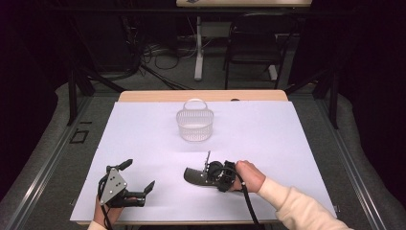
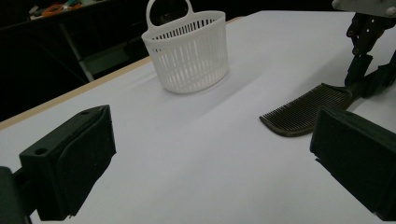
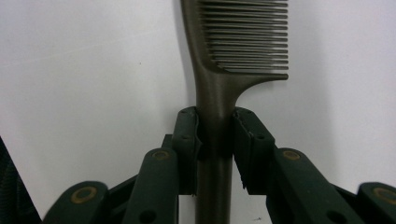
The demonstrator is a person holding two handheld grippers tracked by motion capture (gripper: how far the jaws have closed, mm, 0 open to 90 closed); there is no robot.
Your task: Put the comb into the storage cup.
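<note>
Now my right claw [image 3: 215, 140] pinches the comb [image 3: 233, 46] by its handle, the long axis running straight out from it. The basket [image 1: 194, 124] stands farther up the table [image 1: 287, 139]; my left claw [image 1: 140, 178] rests spread wide.

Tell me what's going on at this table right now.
A person works two hand-held claws over a white sheet. The right claw is clamped on the handle of a dark comb that lies flat on the sheet. The left claw rests near the front edge with its jaws wide open, holding nothing. A white slatted basket stands upright farther back, apart from the comb, and looks empty.
</note>
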